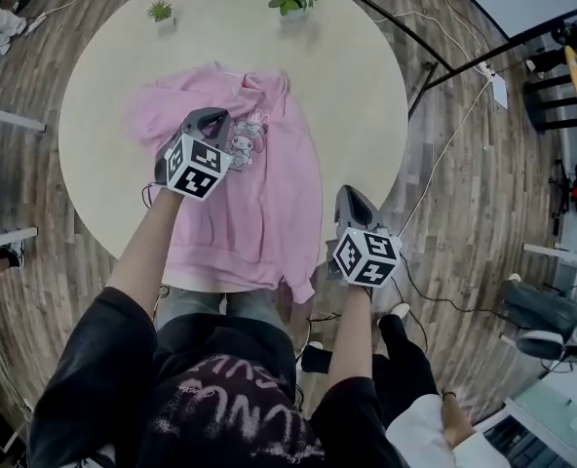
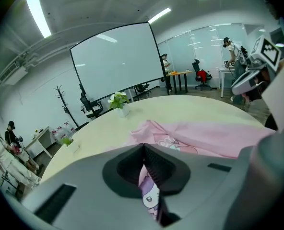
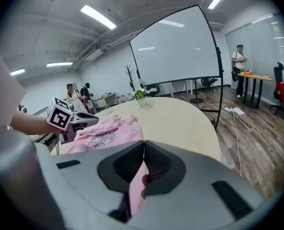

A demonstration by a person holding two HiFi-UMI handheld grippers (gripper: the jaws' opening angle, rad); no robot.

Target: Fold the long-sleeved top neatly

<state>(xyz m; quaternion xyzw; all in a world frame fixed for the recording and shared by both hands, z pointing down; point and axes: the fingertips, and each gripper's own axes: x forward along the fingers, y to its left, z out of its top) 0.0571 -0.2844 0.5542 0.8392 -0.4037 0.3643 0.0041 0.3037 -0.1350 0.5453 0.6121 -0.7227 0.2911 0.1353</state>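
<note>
Long-sleeved top, pink, lies spread on the round desk at the middle of the head view, with its collar toward the top of the frame and its hem draping over the near edge. My left claw is clamped on fabric at the printed chest figure. My right claw is clamped on the pink edge at lower right, probably a sleeve or side seam, though the bunching hides which. The top's long axis runs from the top of the frame to the bottom. The right claw is nearer the free side, so I judge it should lead a fold leftward.
</note>
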